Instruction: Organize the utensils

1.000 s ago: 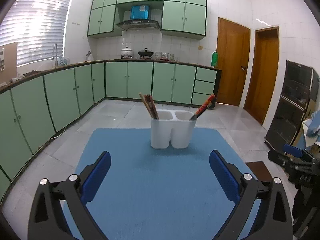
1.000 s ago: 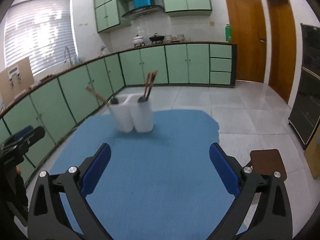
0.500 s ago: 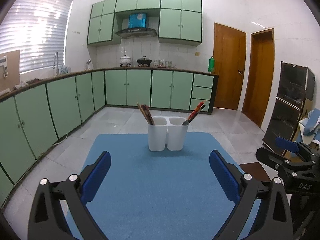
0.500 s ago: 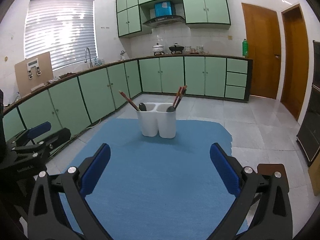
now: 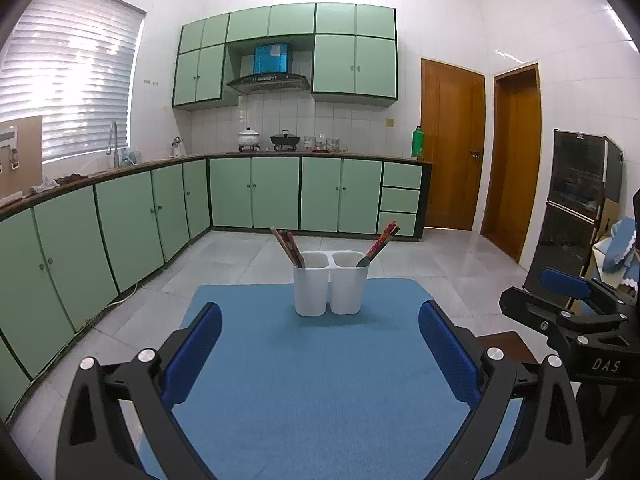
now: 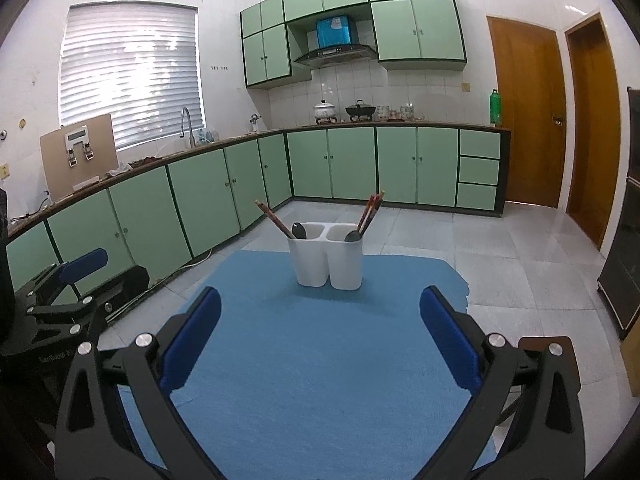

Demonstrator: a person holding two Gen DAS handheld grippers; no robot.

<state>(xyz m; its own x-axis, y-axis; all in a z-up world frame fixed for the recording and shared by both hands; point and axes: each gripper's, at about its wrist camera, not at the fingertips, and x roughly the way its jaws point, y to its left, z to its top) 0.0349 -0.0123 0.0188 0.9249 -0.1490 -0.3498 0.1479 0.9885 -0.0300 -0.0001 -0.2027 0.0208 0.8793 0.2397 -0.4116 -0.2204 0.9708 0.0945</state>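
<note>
A white two-cup utensil holder [image 5: 331, 284] stands upright at the far middle of the blue-covered bench [image 5: 320, 380], chopsticks and spoons leaning out of both cups. The left gripper [image 5: 320, 354] and right gripper [image 6: 320, 344] (both spread wide, holding nothing) sit well apart from it on the near side, the holder straight ahead of each.

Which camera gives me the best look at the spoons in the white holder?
The right wrist view. It looks down slightly into the white holder, showing a spoon bowl in the left cup and another in the right. The left wrist view shows only the right cup's spoon.
</note>
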